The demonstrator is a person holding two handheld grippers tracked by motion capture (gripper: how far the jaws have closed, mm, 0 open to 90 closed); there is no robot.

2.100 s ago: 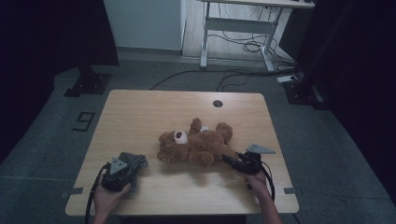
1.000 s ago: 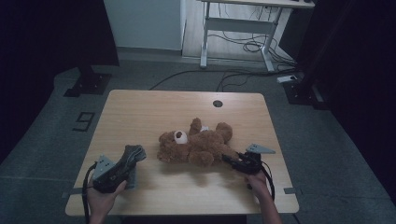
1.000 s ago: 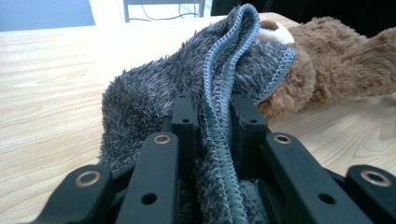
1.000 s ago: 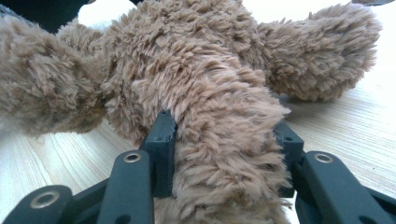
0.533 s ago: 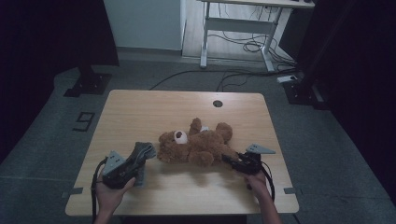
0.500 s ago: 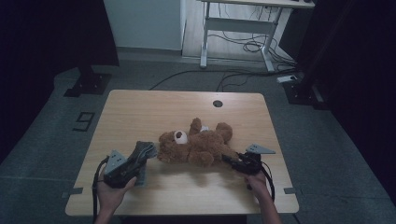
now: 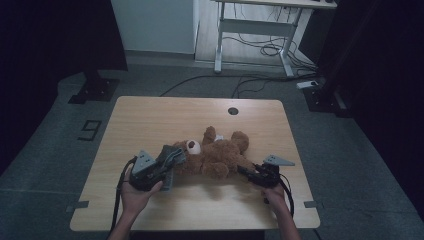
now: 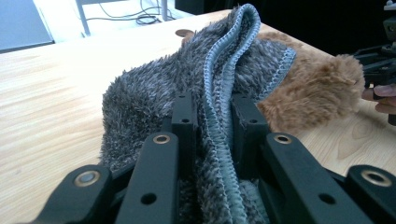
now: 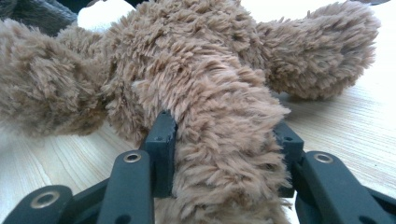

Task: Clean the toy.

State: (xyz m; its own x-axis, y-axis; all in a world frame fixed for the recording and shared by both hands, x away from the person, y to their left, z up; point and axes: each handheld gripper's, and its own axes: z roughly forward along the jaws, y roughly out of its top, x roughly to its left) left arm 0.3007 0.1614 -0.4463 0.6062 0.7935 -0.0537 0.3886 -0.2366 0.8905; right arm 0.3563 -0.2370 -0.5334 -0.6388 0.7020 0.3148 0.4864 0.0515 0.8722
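Observation:
A brown teddy bear [image 7: 220, 159] lies on its back in the middle of the wooden table [image 7: 165, 115]. My right gripper [image 7: 248, 173] is shut on one of its furry limbs [image 9: 224, 140], which bulges between the two jaws. My left gripper [image 7: 172, 159] is shut on a folded grey fluffy cloth [image 8: 154, 93], with the stitched hem running up between the jaws. The cloth [image 7: 169, 169] now touches the bear's head side, beside the white muzzle [image 7: 193, 146]. In the left gripper view the bear [image 8: 313, 88] sits just behind the cloth, with the right gripper [image 8: 378, 60] farther off.
A round cable hole [image 7: 232, 111] sits near the table's far edge. Beyond the table stand a white desk frame [image 7: 250, 35] with loose cables on the floor and a dark stand base [image 7: 95, 87] at the left. Bare tabletop lies to the far left and along the front edge.
My left gripper has carried the grey cloth to the right and slightly up, from the table's front left to the bear's head. The right gripper and the bear have kept still.

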